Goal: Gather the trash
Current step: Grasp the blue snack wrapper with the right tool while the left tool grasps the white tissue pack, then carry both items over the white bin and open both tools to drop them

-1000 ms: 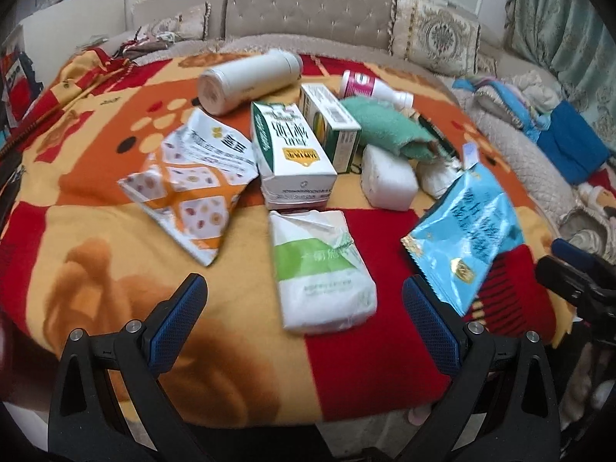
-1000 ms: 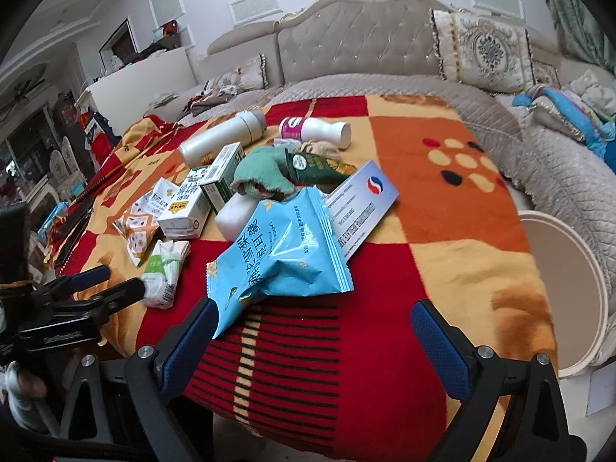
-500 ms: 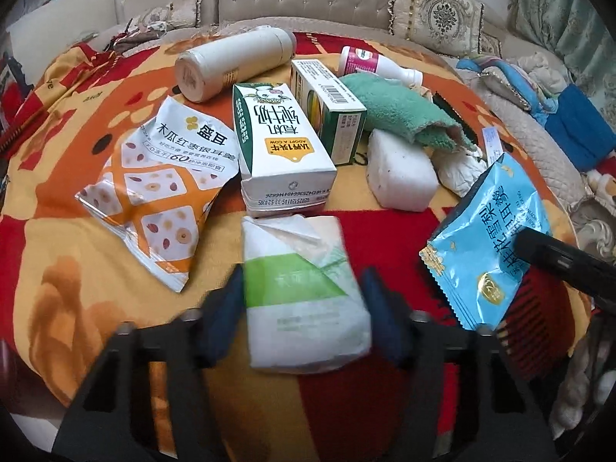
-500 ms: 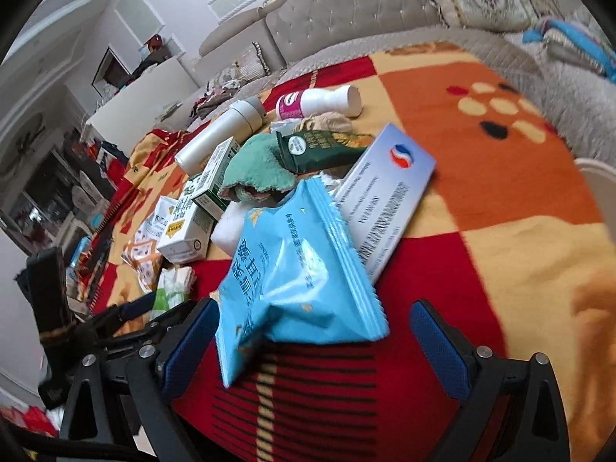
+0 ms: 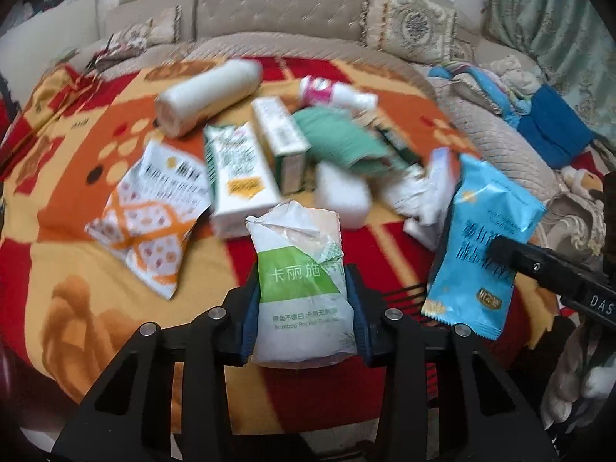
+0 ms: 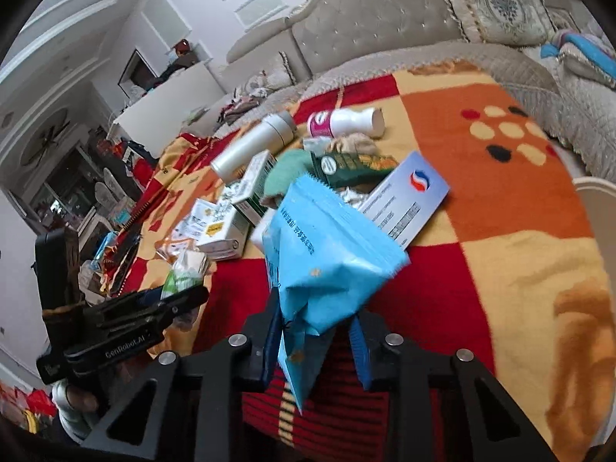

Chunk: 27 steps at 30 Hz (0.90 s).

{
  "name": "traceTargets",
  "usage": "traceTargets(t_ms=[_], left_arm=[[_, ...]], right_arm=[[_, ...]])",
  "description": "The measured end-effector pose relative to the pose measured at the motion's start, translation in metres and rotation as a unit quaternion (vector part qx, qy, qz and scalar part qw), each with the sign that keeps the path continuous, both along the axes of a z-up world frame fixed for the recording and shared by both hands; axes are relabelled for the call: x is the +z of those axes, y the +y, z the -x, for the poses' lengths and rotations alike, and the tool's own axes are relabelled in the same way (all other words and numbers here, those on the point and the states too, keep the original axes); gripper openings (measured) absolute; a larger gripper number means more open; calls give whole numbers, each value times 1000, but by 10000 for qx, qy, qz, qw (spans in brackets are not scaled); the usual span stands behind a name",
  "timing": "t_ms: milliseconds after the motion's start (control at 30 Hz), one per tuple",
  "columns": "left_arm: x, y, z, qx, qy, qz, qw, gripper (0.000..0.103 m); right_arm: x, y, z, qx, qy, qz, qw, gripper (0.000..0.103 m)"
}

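My left gripper (image 5: 302,315) is shut on a white and green tissue pack (image 5: 302,285) and holds it above the blanket. My right gripper (image 6: 317,342) is shut on the lower end of a blue snack bag (image 6: 327,258), which stands lifted; that bag also shows in the left wrist view (image 5: 481,250). On the blanket lie an orange and white wrapper (image 5: 150,208), a milk carton (image 5: 238,177), a second small carton (image 5: 281,138), a green cloth (image 5: 338,142), a white block (image 5: 342,200), a cream cylinder (image 5: 208,96) and a pink-labelled bottle (image 5: 335,92).
A red, orange and yellow blanket (image 5: 77,269) covers the bed. A white and blue flat box (image 6: 408,196) and a dark green packet (image 6: 350,165) lie behind the blue bag. A tufted headboard (image 5: 269,15) and cushions stand at the back. Folded clothes (image 5: 550,127) lie at right.
Both grippers closed: the left on the tissue pack, the right on the blue snack bag. Both items have been lifted off the blanket.
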State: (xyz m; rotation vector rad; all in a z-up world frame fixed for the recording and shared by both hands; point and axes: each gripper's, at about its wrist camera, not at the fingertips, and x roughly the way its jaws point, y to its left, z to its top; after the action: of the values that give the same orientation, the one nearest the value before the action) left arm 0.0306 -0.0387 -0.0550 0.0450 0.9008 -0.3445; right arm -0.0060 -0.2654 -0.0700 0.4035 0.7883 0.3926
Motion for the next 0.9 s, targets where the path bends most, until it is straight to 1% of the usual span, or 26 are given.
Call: traceTargets(t_ms=[100,267,367,433,600,733,800,900], left_arm=[[7,-18,2,-186,-44,36,9998,38],[18,-57,1,-571,-34,177,9982,38],[22,-87,-1,-842,-69,197,9962,38],[22,-110,-4,-1041,-20,239,9943,38],[23,-160,-11,-1348,90,389,9901,38],[23,-203,-13,-1603,158,414,9861,38],[22,-223,-15,-1724,199,412,9840,38],[18,-251,-20,-1892,316,438,9805,38]], right_arm=[[9,-10,9,-69,-135,4,9999,30],[21,-35,22,-359,-346,123,9987,30],[27,-64,29,-679,-415,163,9967,30],[32,-85,35,-919,-480,195,9944,30],[38,-140,45,-1548,-502,350,9861,30],[38,-178,51,-2007,-442,671,9763,30],[33,-196,52,-2230,-365,821,9707,30],[23,-217,52,-2430,-227,903,9655,30]])
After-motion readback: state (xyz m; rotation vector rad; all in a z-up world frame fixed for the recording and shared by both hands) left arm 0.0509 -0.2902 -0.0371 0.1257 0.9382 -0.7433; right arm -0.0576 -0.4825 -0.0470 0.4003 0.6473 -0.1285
